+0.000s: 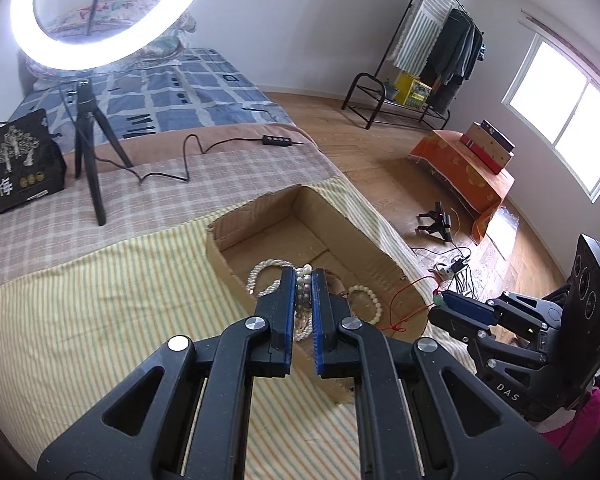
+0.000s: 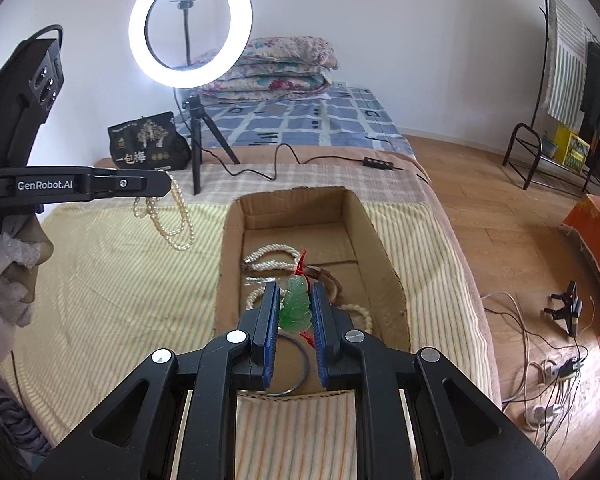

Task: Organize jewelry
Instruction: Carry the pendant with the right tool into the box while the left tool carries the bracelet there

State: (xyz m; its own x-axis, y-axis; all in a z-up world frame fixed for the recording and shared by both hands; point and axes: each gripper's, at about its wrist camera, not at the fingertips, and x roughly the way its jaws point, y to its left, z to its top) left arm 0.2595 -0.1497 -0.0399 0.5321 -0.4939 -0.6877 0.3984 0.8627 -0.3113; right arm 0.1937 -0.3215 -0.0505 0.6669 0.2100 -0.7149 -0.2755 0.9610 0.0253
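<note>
An open cardboard box (image 1: 380, 256) (image 2: 384, 264) sits on the striped bedspread and holds several bead and pearl strands (image 1: 264, 276) (image 2: 268, 256). My left gripper (image 1: 303, 276) is shut on a pearl necklace (image 1: 303, 292), which hangs from it over the bedspread left of the box in the right wrist view (image 2: 180, 220). My right gripper (image 2: 296, 292) is shut on a green jade pendant (image 2: 296, 304) with a red cord (image 1: 404, 300), held over the box's near end. A dark bangle (image 2: 296, 364) lies in the box beneath it.
A ring light on a tripod (image 2: 190, 28) and a black bag (image 2: 148, 148) stand on the bed behind the box. A cable with a controller (image 2: 378, 162) crosses the bed. The bed edge drops to a wooden floor with cables (image 2: 556, 380) at right.
</note>
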